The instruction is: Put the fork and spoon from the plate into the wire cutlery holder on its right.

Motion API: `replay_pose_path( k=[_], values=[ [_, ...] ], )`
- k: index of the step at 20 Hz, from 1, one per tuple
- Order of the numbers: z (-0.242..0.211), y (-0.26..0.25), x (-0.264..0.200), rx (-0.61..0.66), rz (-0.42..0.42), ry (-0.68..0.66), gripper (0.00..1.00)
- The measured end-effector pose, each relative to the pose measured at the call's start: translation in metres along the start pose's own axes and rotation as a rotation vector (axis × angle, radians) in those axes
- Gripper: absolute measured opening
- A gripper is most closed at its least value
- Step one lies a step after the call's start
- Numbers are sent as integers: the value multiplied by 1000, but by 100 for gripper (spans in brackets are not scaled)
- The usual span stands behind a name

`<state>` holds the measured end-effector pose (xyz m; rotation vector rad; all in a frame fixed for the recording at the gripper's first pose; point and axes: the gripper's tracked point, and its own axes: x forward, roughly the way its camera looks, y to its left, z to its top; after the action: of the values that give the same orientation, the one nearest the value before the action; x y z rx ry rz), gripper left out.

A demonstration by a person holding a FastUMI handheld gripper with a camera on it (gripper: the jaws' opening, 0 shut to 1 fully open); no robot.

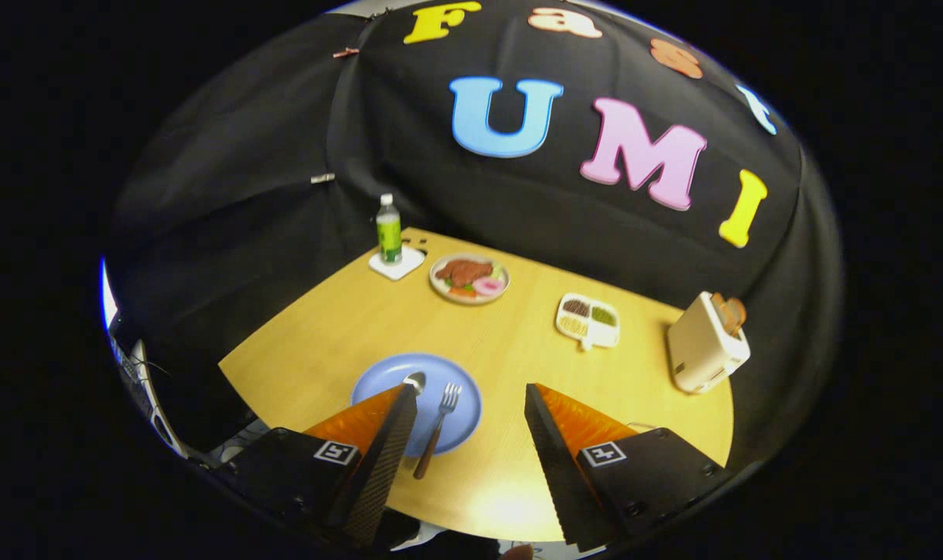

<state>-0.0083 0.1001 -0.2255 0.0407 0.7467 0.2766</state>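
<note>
Tool [470, 397] high above the bench [518, 342], fingers spread wide apart, nothing between them. Just ahead, a blue plate [386, 381] partly hidden behind the left finger. Fork [438, 428] lies on the plate, tines pointing away, brown handle reaching over the near rim onto the wood. Spoon [415, 381]: bowl alone visible at the left fingertip, remainder hidden. A sliver of pale wire beside the right finger, too little to identify. Further out, a white divided tray [588, 320] with sections of filling; right of it a cream toaster [705, 342]. Beyond, a plate of food [469, 278]. Farthest, a green bottle [388, 231] upright on a white coaster [397, 264].
</note>
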Motion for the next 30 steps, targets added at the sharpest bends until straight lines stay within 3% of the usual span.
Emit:
replay_pose_path(
  k=[4, 7, 16, 18, 19, 20, 21, 23, 30],
  values=[
    [-57, 19, 54, -17, 54, 187, 79],
    [-89, 28, 89, 14, 75, 293, 78],
    [-130, 29, 151, 83, 25, 431, 55],
    [-128, 30, 151, 97, 17, 447, 36],
    [-132, 32, 152, 105, 19, 460, 33],
    [-127, 32, 144, 121, 30, 462, 20],
    [-134, 35, 153, 128, 45, 472, 14],
    [-130, 32, 149, 144, 46, 479, 9],
    [-93, 18, 98, 206, 136, 421, 9]
  ],
)
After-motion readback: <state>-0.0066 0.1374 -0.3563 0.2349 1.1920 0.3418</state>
